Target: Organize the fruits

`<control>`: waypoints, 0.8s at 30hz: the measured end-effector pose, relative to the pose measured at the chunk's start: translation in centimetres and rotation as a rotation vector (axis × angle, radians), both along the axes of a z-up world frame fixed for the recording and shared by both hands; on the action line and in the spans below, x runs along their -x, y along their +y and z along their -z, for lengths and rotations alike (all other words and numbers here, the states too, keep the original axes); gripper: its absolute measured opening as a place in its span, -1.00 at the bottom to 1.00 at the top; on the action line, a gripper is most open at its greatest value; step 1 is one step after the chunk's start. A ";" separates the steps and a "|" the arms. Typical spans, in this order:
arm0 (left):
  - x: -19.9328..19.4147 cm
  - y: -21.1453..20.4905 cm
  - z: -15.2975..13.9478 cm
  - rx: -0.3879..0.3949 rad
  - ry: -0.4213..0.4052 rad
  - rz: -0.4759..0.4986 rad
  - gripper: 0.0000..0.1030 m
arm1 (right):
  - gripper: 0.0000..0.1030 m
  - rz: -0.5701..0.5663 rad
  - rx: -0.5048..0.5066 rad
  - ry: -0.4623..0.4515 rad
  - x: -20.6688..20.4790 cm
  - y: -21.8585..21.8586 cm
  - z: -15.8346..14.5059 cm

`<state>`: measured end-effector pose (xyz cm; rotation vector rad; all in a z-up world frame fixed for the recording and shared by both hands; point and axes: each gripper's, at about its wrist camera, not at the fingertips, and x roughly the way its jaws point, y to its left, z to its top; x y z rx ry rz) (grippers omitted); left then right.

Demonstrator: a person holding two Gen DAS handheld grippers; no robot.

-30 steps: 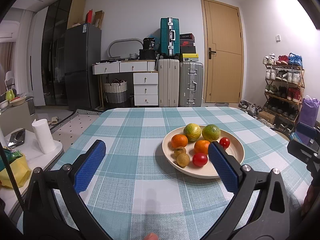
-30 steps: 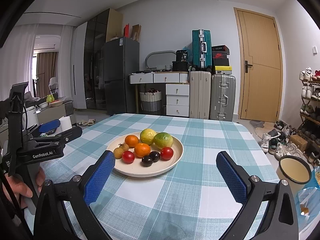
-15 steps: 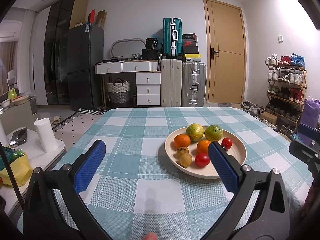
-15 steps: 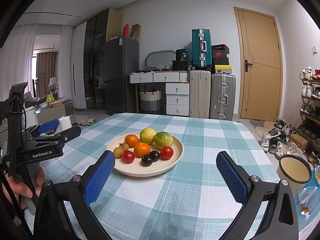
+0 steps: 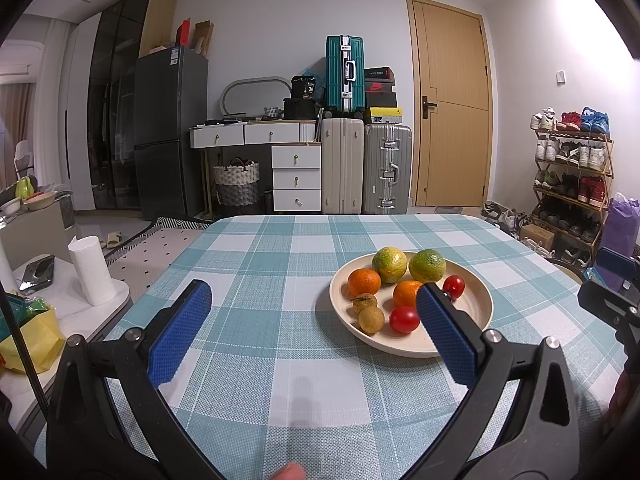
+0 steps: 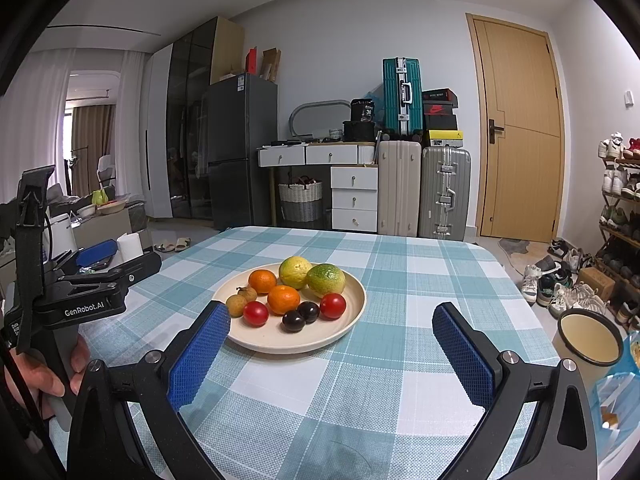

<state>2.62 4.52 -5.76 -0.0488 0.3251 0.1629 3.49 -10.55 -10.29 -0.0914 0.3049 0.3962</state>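
A cream plate point(image 5: 476, 312) point(image 6: 352, 312) sits on the checked table and holds several fruits: two green-yellow citrus point(image 5: 427, 266) point(image 6: 326, 279), two oranges point(image 5: 364, 282) point(image 6: 283, 299), two red tomatoes point(image 5: 404, 319) point(image 6: 333, 306), two brown longans point(image 5: 371, 319) point(image 6: 236, 305) and two dark plums point(image 6: 294, 321). My left gripper point(image 5: 310, 312) hovers open over the cloth, left of the plate; its right finger overlaps the plate's near edge. My right gripper point(image 6: 331, 332) is open, just short of the plate. Nothing is held by either.
The other gripper point(image 6: 80, 292) and the hand holding it show at the left of the right wrist view. A paper roll point(image 5: 90, 272) stands on a side stand left of the table. An enamel bowl point(image 6: 588, 338) sits lower right, past the table edge.
The left gripper's view has shifted slightly, so the plate sits a little further right and up in it. The right gripper has barely moved. Both stay open.
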 end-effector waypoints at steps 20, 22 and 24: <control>-0.1 -0.4 0.4 0.001 -0.001 0.041 0.98 | 1.00 0.000 -0.001 0.001 0.0 0.0 0.0; -0.1 -0.4 0.4 0.003 0.000 0.043 0.98 | 1.00 0.000 0.000 0.000 0.0 0.0 0.0; -0.1 -0.4 0.4 0.002 -0.001 0.042 0.98 | 1.00 0.000 0.000 0.000 0.0 0.0 0.0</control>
